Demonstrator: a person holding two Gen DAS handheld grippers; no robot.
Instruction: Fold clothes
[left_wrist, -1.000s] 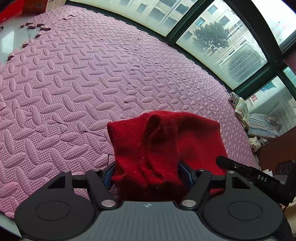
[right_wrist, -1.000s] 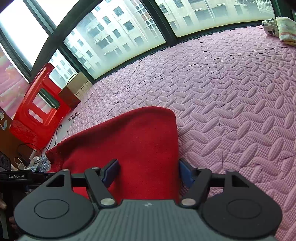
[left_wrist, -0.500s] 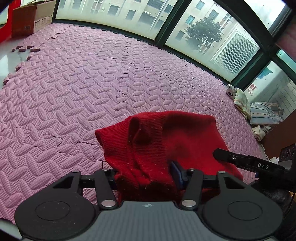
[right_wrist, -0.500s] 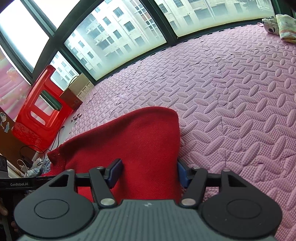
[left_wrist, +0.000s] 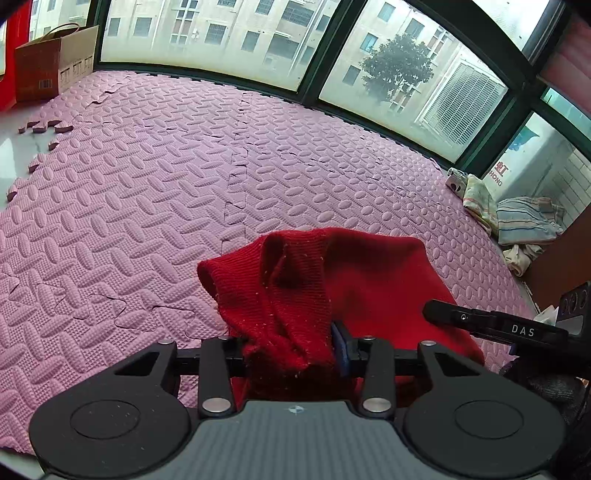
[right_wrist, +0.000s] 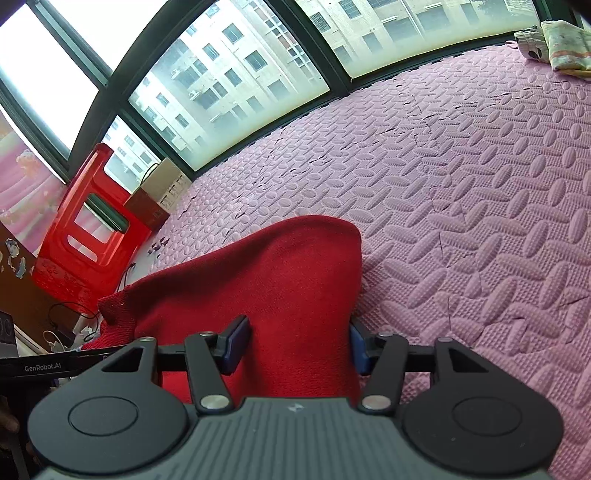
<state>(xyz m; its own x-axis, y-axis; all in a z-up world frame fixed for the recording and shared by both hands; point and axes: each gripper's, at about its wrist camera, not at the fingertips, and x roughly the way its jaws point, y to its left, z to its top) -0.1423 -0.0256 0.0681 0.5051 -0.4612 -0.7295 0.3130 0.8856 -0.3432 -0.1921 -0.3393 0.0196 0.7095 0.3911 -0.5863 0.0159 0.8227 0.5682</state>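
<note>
Closing on the red knitted garment (left_wrist: 332, 280), both jaws had just been narrowing. The left hand-held gripper (left_wrist: 291, 343) was clenched on a bunched fold of the knit, cloth packed between its pads. The right hand-held gripper (right_wrist: 295, 343) straddled a flat layer of the same garment; I couldn't tell whether its blue pads (right_wrist: 236, 339) pinched yet. The garment lay on the pink embossed foam floor mat (left_wrist: 147, 184), near edge raised. Judgement: seat the right grip fully, match heights, then lift both corners together to avoid a skewed fold.
</note>
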